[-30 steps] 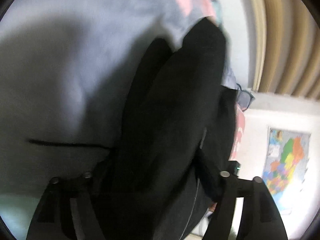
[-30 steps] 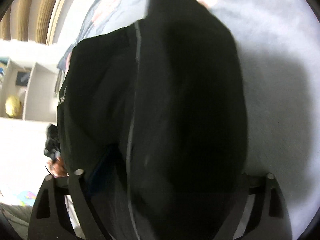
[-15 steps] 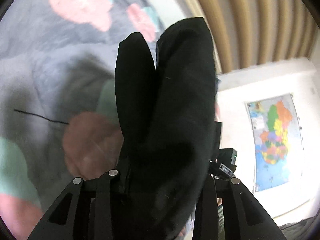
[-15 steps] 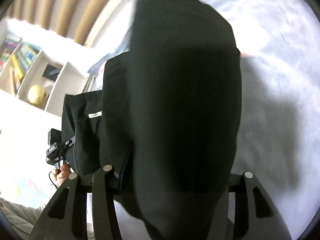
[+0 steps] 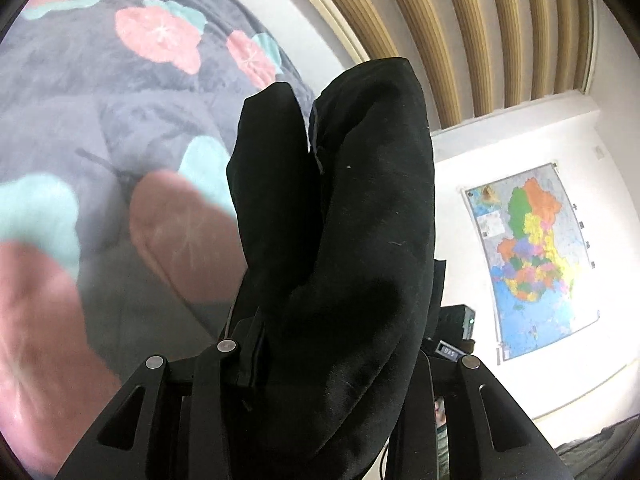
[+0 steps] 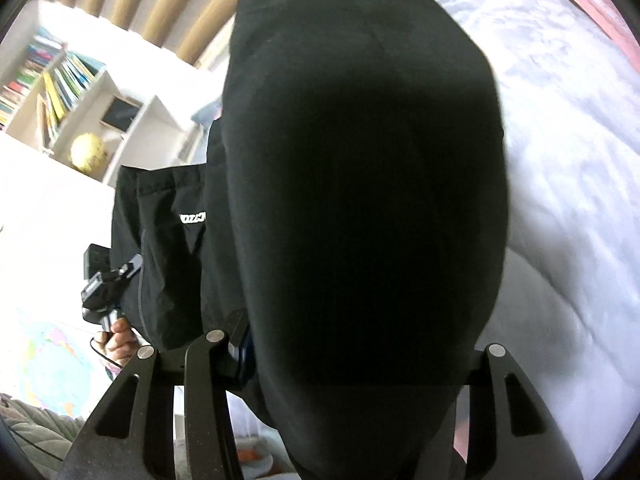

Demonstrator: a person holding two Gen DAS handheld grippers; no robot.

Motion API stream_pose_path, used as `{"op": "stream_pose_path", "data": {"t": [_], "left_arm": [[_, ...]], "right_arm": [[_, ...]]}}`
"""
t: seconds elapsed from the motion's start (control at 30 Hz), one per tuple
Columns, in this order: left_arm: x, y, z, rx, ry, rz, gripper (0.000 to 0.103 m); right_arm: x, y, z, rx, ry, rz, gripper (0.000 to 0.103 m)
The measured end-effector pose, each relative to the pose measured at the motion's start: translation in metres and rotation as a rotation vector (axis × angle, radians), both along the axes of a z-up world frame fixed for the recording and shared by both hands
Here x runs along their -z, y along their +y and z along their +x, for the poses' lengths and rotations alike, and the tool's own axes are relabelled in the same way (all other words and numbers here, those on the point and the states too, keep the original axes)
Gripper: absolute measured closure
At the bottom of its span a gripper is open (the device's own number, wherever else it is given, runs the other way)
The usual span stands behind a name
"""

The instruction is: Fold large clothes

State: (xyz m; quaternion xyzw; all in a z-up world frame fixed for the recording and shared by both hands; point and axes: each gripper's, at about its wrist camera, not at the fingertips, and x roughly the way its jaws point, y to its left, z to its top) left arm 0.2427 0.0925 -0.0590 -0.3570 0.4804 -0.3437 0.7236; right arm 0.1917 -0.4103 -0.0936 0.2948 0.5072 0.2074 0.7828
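slip risk: thick bunched folds of the black garment are wedged in both grippers; looks to me like a layer could slide out mid-lift and wreck the fold
drag risk: loose cloth hanging toward 9 o'clock may catch on the floral bedspread
left gripper: jaws partly closed; clamped on a wad of the garment
right gripper: about half open; pinching a fatter bundle of it
garment: held up off the bed; spanning both grippers

Matt black cloth garment, fuzzy bedspread
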Motion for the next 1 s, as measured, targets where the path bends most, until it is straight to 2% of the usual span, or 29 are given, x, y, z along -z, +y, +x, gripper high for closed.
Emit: {"op": "stream_pose_path", "data": {"t": [0.17,0.27,0.4,0.57,0.67,0.77,0.87,0.97,1.0], "left_arm": [[0.020,0.002,-0.034,-0.010,0.059,0.001,0.067],[0.037,0.003,-0.038,-0.028,0.100,-0.002,0.067],[0.071,0.001,-0.044,-0.042,0.134,0.039,0.067],[0.110,0.028,-0.036,-0.152,0.166,-0.004,0.064],[0.141,0.058,-0.030,-0.202,0.193,0.010,0.062],[0.169,0.073,-0.026,-0.228,0.201,-0.014,0.053],[0.186,0.078,-0.027,-0.231,0.159,-0.054,0.049],[0.185,0.077,-0.030,-0.241,0.108,-0.055,0.050],[0.185,0.077,-0.031,-0.250,0.090,-0.051,0.050]], "right_arm": [[0.001,0.012,-0.028,-0.021,0.057,-0.050,0.046],[0.018,0.015,-0.031,-0.014,0.096,-0.049,0.046],[0.048,0.017,-0.036,0.007,0.141,-0.058,0.046],[0.082,-0.015,-0.039,0.086,0.101,-0.090,0.046],[0.105,-0.030,-0.044,0.131,0.102,-0.111,0.046],[0.120,-0.027,-0.047,0.174,0.088,-0.102,0.040],[0.134,-0.047,-0.069,0.209,0.038,-0.138,0.027],[0.134,-0.053,-0.076,0.235,-0.005,-0.183,0.025],[0.125,-0.041,-0.070,0.246,-0.022,-0.198,0.025]]}}
